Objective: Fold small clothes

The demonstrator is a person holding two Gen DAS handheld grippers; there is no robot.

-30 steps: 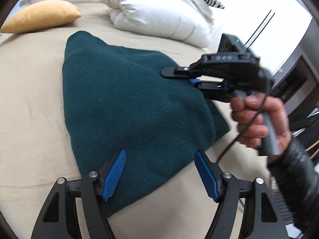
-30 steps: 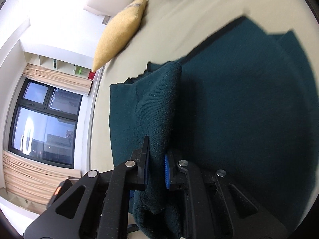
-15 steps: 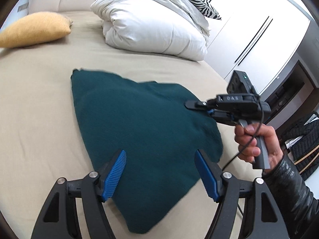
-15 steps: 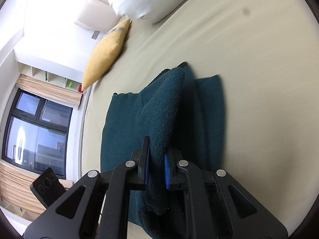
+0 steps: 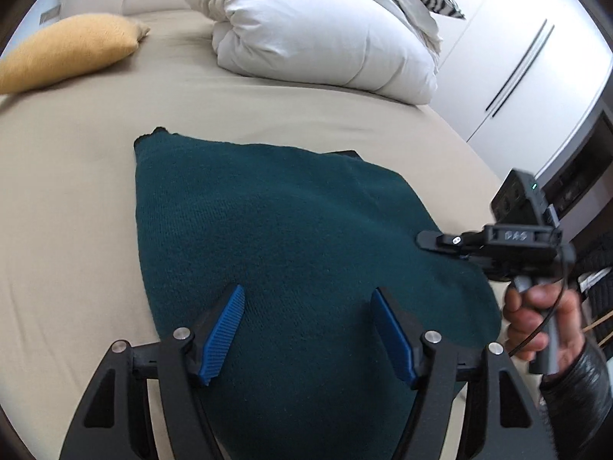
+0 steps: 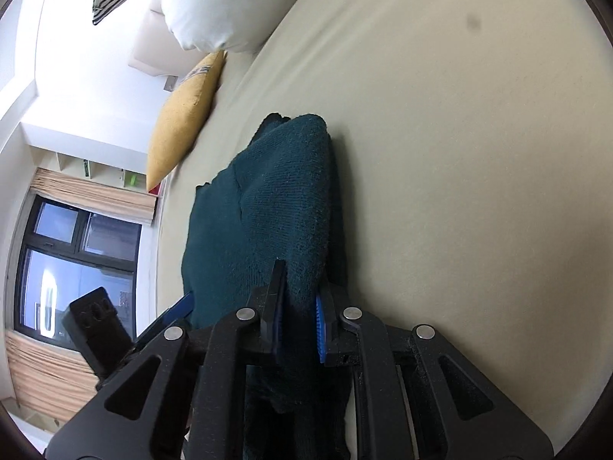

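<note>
The dark green knit garment [image 5: 276, 237] lies across the centre of the left wrist view on the beige bed [image 5: 69, 207], already doubled into a compact, roughly triangular shape. The right gripper [image 6: 300, 306] is clamped on its folded edge at lower centre of its own view (fabric bunched between the pads), while the left gripper [image 5: 308, 329] hovers with jaws apart. At least one more fold probably remains.

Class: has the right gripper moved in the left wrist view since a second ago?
Yes. The right gripper, shut on the green garment, has moved rightward and nearer, away from the white duvet.
</note>
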